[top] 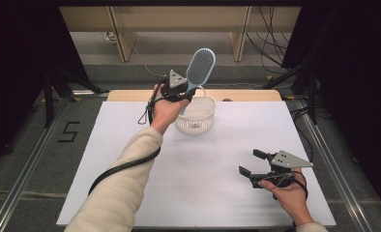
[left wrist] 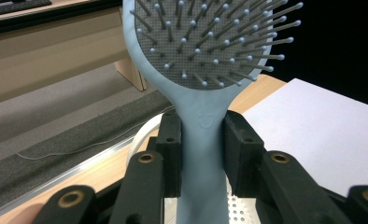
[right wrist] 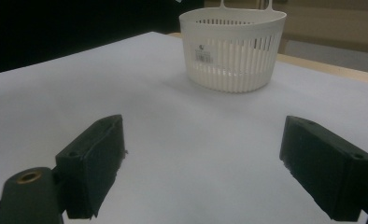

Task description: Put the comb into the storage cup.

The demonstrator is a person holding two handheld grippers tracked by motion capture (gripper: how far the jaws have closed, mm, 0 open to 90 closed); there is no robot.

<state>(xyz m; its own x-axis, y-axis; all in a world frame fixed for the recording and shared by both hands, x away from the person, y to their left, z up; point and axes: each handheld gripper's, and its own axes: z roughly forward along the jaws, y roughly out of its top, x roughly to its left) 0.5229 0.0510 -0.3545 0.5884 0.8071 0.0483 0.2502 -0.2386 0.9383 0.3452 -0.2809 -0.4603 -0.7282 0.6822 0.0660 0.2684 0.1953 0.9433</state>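
White table [top: 130, 159], wood edge at far side, white slatted basket [top: 195, 115] standing near far edge

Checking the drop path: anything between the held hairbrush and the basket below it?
Nothing visible. The left tongs are shut on the blue hairbrush handle, head up, above the white basket. The basket's open top looks unobstructed, with nothing seen inside. The right tongs rest open, well off to the side.

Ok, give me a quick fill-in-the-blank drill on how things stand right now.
1. The left gripper is shut on the ____ of the blue hairbrush.
2. The hairbrush is held above the white ____, bristle head up.
3. The right gripper has its jaws ____ with nothing between them, low over the white table.

Missing words: handle; basket; open
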